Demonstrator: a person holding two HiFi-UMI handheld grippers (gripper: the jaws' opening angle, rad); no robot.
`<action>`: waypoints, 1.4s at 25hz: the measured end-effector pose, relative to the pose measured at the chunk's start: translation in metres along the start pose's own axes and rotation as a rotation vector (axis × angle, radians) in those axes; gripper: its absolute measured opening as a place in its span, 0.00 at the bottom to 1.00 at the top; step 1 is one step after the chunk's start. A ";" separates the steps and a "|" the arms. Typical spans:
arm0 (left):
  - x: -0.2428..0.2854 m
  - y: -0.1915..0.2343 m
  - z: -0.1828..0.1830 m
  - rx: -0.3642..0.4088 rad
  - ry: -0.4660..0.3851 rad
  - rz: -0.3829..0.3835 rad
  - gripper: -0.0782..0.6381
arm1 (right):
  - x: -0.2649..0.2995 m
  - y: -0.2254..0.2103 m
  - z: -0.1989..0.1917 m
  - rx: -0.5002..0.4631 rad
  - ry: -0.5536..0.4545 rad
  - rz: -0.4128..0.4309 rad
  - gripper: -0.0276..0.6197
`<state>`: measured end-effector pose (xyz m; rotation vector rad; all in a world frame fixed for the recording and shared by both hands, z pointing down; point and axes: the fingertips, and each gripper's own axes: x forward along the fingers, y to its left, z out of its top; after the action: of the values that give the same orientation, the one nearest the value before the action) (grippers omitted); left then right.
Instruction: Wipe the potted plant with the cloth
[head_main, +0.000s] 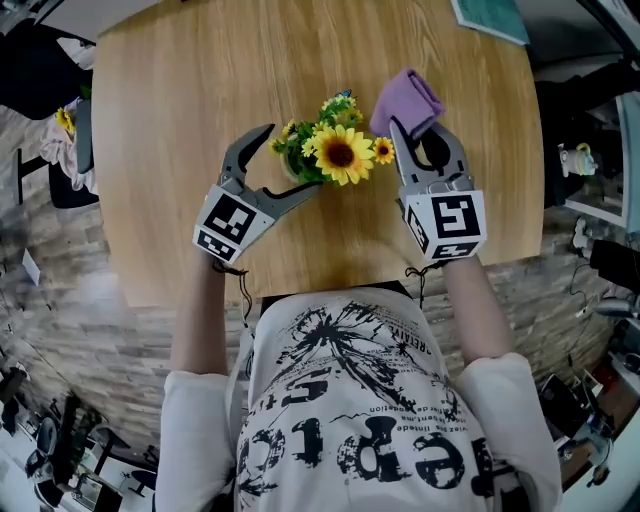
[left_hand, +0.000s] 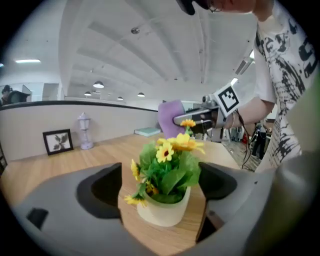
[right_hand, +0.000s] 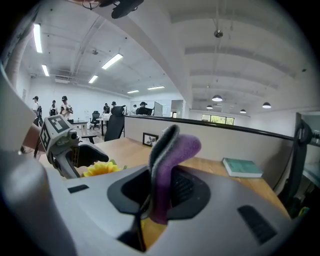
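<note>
The potted plant stands near the middle of the wooden table, its yellow flowers upright above a pale pot. The left gripper hangs spread wide around it, one jaw on each side of the pot and clear of it. The right gripper sits just beside the flowers, clamped on the purple cloth – the folded fabric stands up out of the jaws. A teal book lies at the table's far edge.
</note>
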<state>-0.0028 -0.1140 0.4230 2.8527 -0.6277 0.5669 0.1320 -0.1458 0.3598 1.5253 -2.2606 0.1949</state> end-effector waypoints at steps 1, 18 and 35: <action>-0.008 0.000 0.011 -0.006 -0.023 0.017 0.76 | -0.003 0.000 0.006 0.004 -0.010 -0.002 0.17; -0.105 0.025 0.098 -0.044 -0.214 0.502 0.12 | -0.033 0.036 0.073 -0.078 -0.160 0.133 0.16; -0.119 0.016 0.116 -0.037 -0.246 0.533 0.12 | -0.037 0.035 0.072 -0.053 -0.160 0.154 0.14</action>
<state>-0.0710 -0.1117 0.2707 2.7300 -1.4427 0.2596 0.0943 -0.1242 0.2832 1.3850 -2.4898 0.0563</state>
